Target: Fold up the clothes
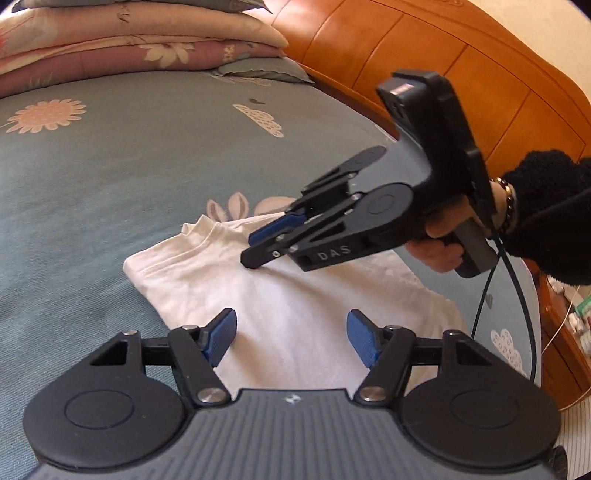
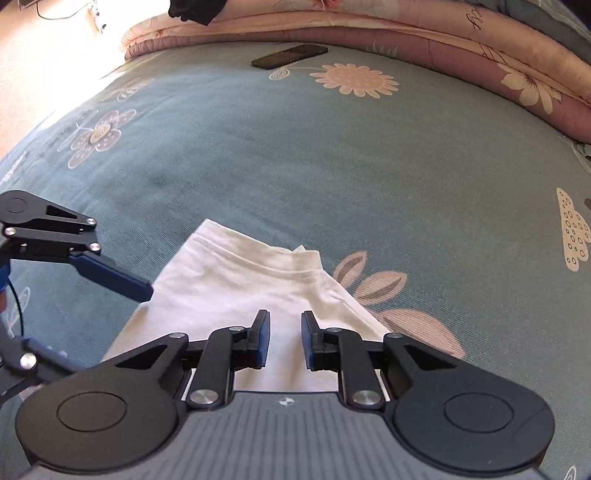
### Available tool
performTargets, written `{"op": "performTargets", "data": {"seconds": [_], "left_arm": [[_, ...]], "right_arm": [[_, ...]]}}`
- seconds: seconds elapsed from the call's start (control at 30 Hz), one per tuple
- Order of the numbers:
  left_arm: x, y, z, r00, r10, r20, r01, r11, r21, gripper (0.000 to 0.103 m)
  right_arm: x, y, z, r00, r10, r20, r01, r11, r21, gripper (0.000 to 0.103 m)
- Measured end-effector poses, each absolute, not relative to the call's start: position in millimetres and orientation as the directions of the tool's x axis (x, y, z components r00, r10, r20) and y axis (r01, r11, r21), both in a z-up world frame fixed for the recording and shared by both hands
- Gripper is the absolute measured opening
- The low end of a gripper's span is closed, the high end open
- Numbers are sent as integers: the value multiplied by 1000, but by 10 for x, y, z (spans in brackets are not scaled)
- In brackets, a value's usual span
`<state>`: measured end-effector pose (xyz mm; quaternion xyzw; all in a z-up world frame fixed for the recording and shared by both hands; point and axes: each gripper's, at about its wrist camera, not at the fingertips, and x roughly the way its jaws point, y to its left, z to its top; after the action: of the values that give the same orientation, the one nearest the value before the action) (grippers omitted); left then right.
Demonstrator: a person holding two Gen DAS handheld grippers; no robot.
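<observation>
A white folded garment [image 1: 266,295] lies flat on the grey-blue flowered bed sheet [image 1: 110,177]. My left gripper [image 1: 291,334] hovers open over the near part of the cloth, its blue pads wide apart with nothing between them. My right gripper [image 1: 251,249], held by a hand in a black fuzzy sleeve, points down at the garment near its ribbed hem, tips at or just above the fabric. In the right wrist view the right gripper [image 2: 285,339] stands narrowly open over the garment [image 2: 229,280], gripping nothing. The left gripper [image 2: 103,325] reaches the cloth's left edge.
Folded quilts [image 1: 129,40] are stacked at the bed's far side, also in the right wrist view [image 2: 406,33]. A wooden headboard [image 1: 443,62] runs along the right. A dark flat device [image 2: 290,56] lies on the sheet. A black cable [image 1: 517,295] hangs from the right gripper.
</observation>
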<state>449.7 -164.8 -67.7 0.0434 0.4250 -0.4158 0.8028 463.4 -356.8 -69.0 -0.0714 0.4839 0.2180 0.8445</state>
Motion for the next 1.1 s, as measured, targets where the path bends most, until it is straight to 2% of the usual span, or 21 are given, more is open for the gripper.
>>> {"op": "performTargets", "data": {"seconds": [0.1,0.13,0.2,0.33,0.47,0.63,0.77,0.93,1.0,1.1], "left_arm": [[4424,-1779,-760,242,-635,-734,765,590,-258,66],[4461,-1788,-789,243,-635,-733,762,593,-261,61],[4494,-1778,-755,255,-640,-725,752,603,-268,62],[4493,-1716,-581,298,-637,-711,735,628,-254,60],[4332,-1613,-412,242,-674,-698,750,587,-307,61],[4123,-1679,-636,214,-618,-757,748,601,-280,61],[4198,-1713,-792,196,-628,-753,714,618,-330,63],[4023,-1656,-542,159,-625,-765,733,594,-332,61],[3854,-1649,-485,119,-637,-762,755,556,-348,65],[3634,-1689,-554,79,-619,-781,777,530,-341,66]], "right_arm": [[4735,-3633,-802,462,290,-838,-381,918,108,17],[4781,-3670,-807,468,298,-832,-353,926,133,14],[4808,-3704,-789,475,293,-830,-317,937,149,11],[4736,-3751,-686,482,282,-830,-280,947,159,13],[4497,-3856,-481,492,308,-814,-243,947,211,14],[4172,-3905,-420,482,300,-823,-194,953,233,14],[4012,-3980,-579,480,238,-844,-110,971,212,14],[3827,-4114,-509,513,211,-832,-29,973,229,14],[3723,-4140,-436,524,206,-826,-20,973,229,15],[3650,-4208,-535,506,177,-845,22,976,217,17]]}}
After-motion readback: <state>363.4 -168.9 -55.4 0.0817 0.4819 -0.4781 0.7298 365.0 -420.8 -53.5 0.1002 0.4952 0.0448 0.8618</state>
